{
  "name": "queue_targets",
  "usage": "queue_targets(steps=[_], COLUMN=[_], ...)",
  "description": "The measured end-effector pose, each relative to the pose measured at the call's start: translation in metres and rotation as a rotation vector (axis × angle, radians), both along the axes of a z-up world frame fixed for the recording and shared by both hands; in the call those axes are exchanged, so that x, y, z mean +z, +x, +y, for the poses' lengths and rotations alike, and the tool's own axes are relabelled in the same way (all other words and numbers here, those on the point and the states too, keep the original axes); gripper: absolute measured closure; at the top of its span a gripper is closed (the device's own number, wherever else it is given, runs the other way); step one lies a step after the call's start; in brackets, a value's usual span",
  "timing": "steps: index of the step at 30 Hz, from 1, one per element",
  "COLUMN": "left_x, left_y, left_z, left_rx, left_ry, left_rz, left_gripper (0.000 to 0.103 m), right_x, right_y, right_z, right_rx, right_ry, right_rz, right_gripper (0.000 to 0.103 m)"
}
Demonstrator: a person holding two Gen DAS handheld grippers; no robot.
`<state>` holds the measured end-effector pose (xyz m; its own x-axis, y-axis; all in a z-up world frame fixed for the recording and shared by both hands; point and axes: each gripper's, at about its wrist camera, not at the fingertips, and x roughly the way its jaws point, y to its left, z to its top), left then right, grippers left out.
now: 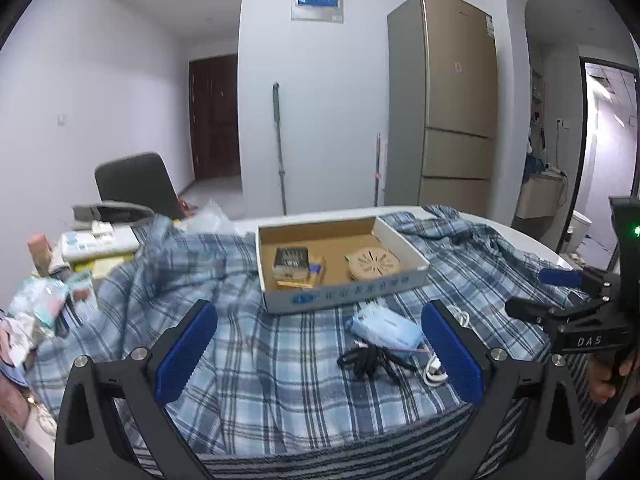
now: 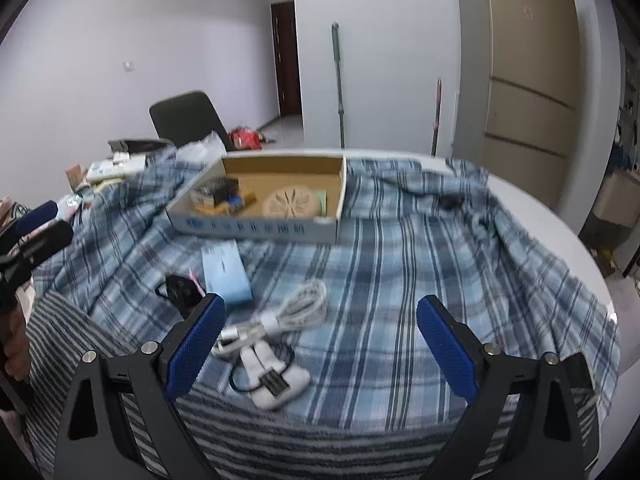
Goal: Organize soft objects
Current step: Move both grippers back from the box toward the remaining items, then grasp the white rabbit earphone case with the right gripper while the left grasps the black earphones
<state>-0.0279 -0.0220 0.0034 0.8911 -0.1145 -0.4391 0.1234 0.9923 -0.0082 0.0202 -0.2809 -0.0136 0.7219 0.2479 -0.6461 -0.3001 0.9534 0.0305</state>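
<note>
A big blue checked cloth [image 1: 280, 344] covers the white worktop [image 2: 560, 224], and an open cardboard box [image 1: 340, 292] sits on the cloth. All the places here are told from that box. Inside the box are a dark little pack [image 1: 291, 260] and a round tan disc [image 1: 374, 263]. Just in front of the box lies a soft light blue packet [image 1: 384, 326]. A black tangle of cord [image 1: 366, 358] lies right in front of the packet, touching it. A white cable bundle [image 2: 288, 314] lies in front of the box too, a bit more to the right, and a white gadget [image 2: 276, 380] with a black wire lies nearer still. The left tongs [image 1: 320, 348] hang wide open in front of the box and hold nothing. The right tongs [image 2: 320, 344] are wide open too, above the cloth near the white cable, and hold nothing. To the left of the box sits a pile of small packets [image 1: 44, 300]. Behind the box stand a gray chair [image 1: 136, 182] and a tall tan fridge [image 1: 444, 96].
</note>
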Motion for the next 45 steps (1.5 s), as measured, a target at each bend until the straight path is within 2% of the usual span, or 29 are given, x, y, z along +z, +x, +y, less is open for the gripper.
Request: queue_targets(steps=[10, 14, 16, 18, 21, 24, 26, 31, 41, 45], left_x=[-0.028, -0.031, -0.031, -0.033, -0.035, -0.035, -0.036, -0.037, -0.032, -0.029], left_y=[0.015, 0.016, 0.016, 0.017, 0.018, 0.018, 0.018, 0.019, 0.015, 0.028], left_z=[0.002, 0.002, 0.001, 0.0, -0.002, -0.001, 0.0, 0.001, -0.014, -0.023], left_rx=[-0.022, -0.029, -0.034, -0.039, -0.051, -0.057, -0.061, -0.067, -0.135, -0.183], left_ry=[-0.001, -0.01, -0.011, -0.008, -0.004, -0.011, -0.018, -0.028, 0.032, 0.055], left_rz=[0.073, 0.082, 0.087, 0.095, 0.107, 0.105, 0.11, 0.119, 0.13, 0.193], left_gripper=[0.0, 0.0, 0.0, 0.0, 0.0, 0.0, 0.0, 0.0, 0.0, 0.0], right_x=[-0.026, -0.035, -0.04, -0.044, -0.053, -0.06, -0.062, -0.053, -0.01, 0.0], right_y=[0.0, 0.005, 0.01, 0.013, 0.016, 0.017, 0.018, 0.012, 0.012, 0.02], right_z=[0.012, 0.025, 0.029, 0.033, 0.04, 0.041, 0.04, 0.034, 0.031, 0.026], right_rx=[0.089, 0.131, 0.113, 0.134, 0.155, 0.155, 0.148, 0.139, 0.114, 0.095], right_ry=[-0.052, -0.09, -0.114, -0.105, -0.121, -0.115, -0.102, -0.077, -0.033, 0.003], right_rz=[0.14, 0.203, 0.235, 0.273, 0.326, 0.357, 0.369, 0.324, 0.14, 0.089], right_gripper=[0.007, 0.009, 0.016, 0.017, 0.025, 0.039, 0.058, 0.064, 0.063, 0.063])
